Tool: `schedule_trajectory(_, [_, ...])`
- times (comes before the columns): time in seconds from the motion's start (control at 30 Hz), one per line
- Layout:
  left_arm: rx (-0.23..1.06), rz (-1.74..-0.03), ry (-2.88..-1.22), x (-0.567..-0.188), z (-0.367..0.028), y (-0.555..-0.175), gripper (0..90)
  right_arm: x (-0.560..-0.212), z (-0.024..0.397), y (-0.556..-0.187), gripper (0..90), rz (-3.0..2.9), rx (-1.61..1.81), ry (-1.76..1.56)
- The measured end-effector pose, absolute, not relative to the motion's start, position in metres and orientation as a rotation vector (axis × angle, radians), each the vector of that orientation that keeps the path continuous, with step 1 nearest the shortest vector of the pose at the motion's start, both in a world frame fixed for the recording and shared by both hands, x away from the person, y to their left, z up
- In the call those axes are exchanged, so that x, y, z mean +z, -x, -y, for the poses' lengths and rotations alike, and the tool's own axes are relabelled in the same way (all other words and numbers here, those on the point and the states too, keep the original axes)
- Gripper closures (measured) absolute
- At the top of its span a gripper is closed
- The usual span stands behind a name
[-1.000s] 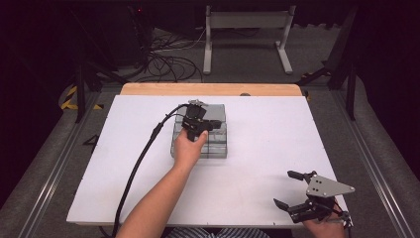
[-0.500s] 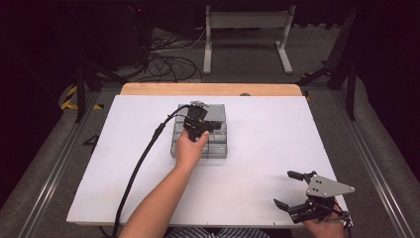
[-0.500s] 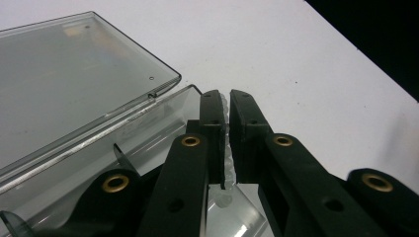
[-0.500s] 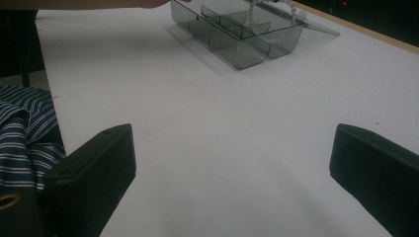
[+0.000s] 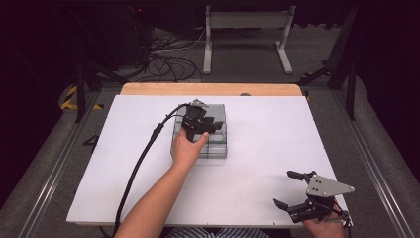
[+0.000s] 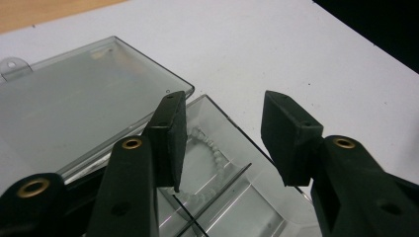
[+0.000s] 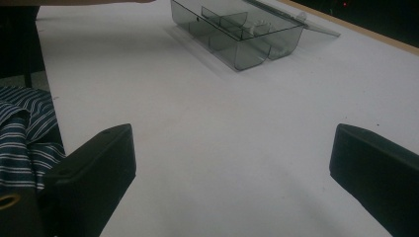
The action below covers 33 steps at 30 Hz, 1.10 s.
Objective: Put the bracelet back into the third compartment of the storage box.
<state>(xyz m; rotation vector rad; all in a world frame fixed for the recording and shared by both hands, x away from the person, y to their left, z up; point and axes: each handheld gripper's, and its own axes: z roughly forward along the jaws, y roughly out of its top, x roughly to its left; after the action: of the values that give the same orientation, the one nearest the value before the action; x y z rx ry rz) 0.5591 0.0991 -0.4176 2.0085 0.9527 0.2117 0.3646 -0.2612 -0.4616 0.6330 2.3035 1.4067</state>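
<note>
Left gripper (image 6: 222, 143) hangs over the open clear plastic box (image 5: 200, 131) mid-table; its jaws have just been opening and now stand apart, nothing pinched. A white bead bracelet (image 6: 210, 158) lies in a compartment directly below, apparently just deposited there. Right gripper (image 5: 299, 196) waits wide open, well apart near the table (image 5: 277, 129) edge.

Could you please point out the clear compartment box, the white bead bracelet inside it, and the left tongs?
clear compartment box (image 7: 247, 54), right gripper view, on its near front wall.
white bead bracelet (image 6: 213, 150), left gripper view, on the curve of beads.
left tongs (image 6: 222, 140), left gripper view, midway between the two black tips.
</note>
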Motion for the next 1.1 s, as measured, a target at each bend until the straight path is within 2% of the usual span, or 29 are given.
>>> schedule_trajectory(0.43, [0.259,-0.862,-1.989,-0.389,-0.107,-0.535,46.7,-0.461,0.258,-0.370,4.6,-2.314,1.413,-0.623])
schedule_trajectory(1.1, [0.317,-0.780,-2.014,-0.371,-0.108,-0.503,43.7,-0.461,0.254,-0.374,4.6,-2.324,1.418,-0.605])
